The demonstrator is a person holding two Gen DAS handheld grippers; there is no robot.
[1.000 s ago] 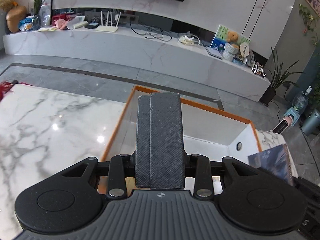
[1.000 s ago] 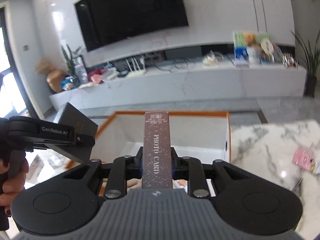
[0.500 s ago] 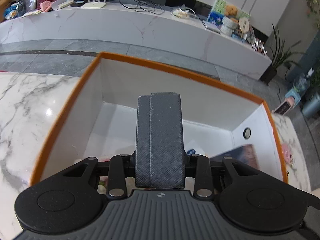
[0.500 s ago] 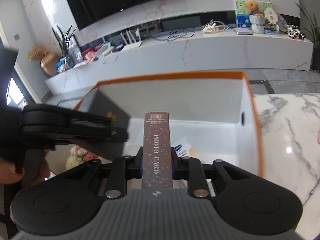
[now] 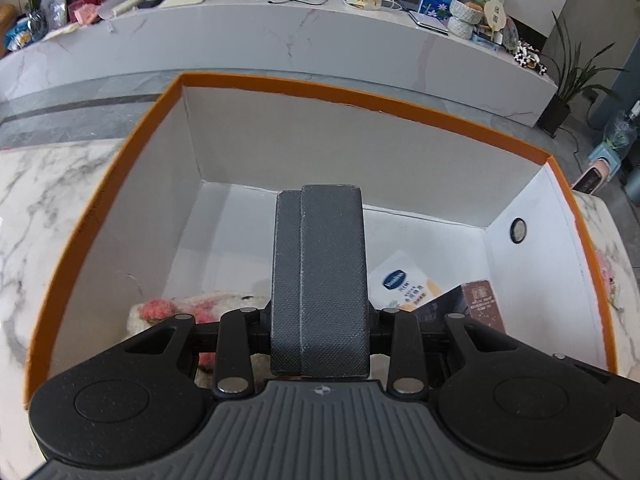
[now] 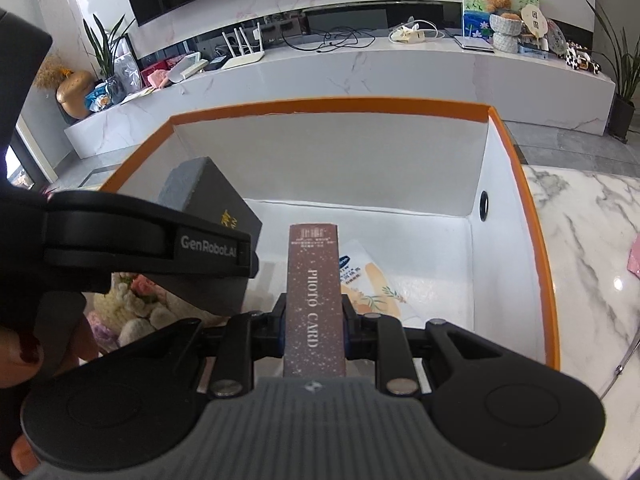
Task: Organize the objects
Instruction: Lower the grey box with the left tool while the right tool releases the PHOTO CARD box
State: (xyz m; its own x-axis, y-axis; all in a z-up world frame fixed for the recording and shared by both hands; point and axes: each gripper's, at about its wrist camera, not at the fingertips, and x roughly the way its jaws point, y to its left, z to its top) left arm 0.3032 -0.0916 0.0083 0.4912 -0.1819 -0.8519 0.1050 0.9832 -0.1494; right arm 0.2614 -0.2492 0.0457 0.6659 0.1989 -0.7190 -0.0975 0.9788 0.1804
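Observation:
My left gripper [image 5: 320, 322] is shut on a dark grey textured box [image 5: 320, 264] and holds it tilted down inside the orange-rimmed white storage box [image 5: 360, 95]. My right gripper [image 6: 314, 330] is shut on a slim brown box marked PHOTO CARD [image 6: 316, 292], also lowered into the storage box [image 6: 328, 105]. In the right wrist view the left gripper [image 6: 224, 248] and its grey box [image 6: 212, 208] hang at the left. The brown box [image 5: 478, 304] shows at the right in the left wrist view. On the floor of the storage box lie a plush toy [image 5: 188, 312] and a white packet [image 5: 402, 284].
The storage box stands on a marble table [image 6: 592, 248]. A person's hand [image 6: 16, 352] grips the left tool. Something pink [image 6: 634, 256] lies on the table at the right. Behind runs a long white TV bench [image 5: 280, 36] with clutter.
Both grippers came down and forward with their boxes, from above the rim into the storage box. The plush toy and white packet have come into view.

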